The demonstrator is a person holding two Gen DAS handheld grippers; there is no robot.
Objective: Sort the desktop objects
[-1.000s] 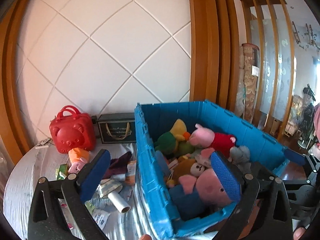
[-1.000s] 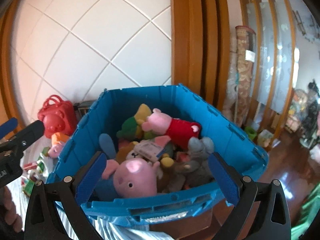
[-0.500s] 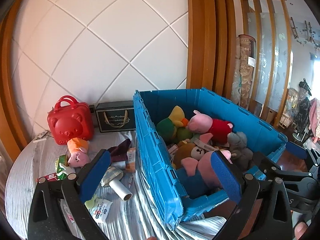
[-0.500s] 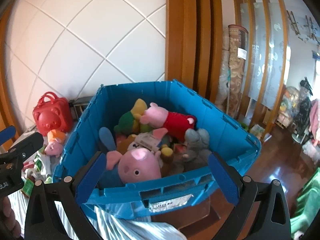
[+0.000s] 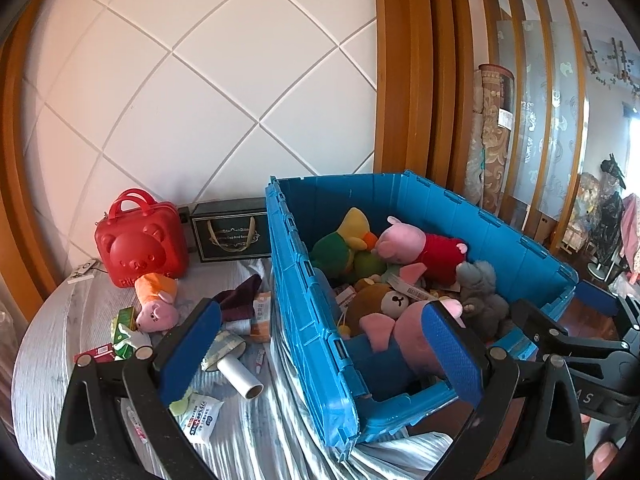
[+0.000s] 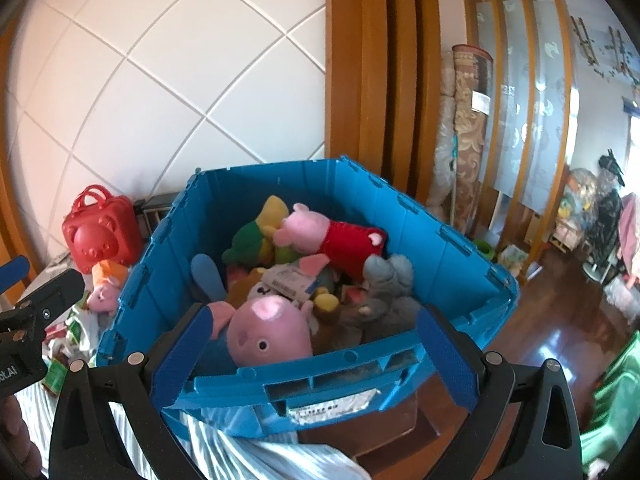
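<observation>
A blue plastic crate (image 5: 304,300) (image 6: 344,376) stands on the right of the table, full of plush toys: a pink pig in red (image 5: 416,246) (image 6: 320,232), a big pink pig head (image 6: 268,332), a green and yellow duck (image 5: 344,244), a brown bear (image 5: 384,304) and a grey toy (image 6: 386,280). Left of the crate lie a small pink pig plush (image 5: 154,300), a white roll (image 5: 240,374), packets and small boxes. My left gripper (image 5: 320,356) is open and empty above the crate's near left corner. My right gripper (image 6: 312,360) is open and empty over the crate's near wall.
A red bear-shaped case (image 5: 140,240) and a dark gift box (image 5: 232,232) stand at the back against the white tiled wall. The table has a striped silver cloth (image 5: 52,360). A wooden floor (image 6: 560,344) lies right of the crate.
Both grippers have pulled back and risen from the crate, so more of the crate and the table shows. Both stay open and empty.
</observation>
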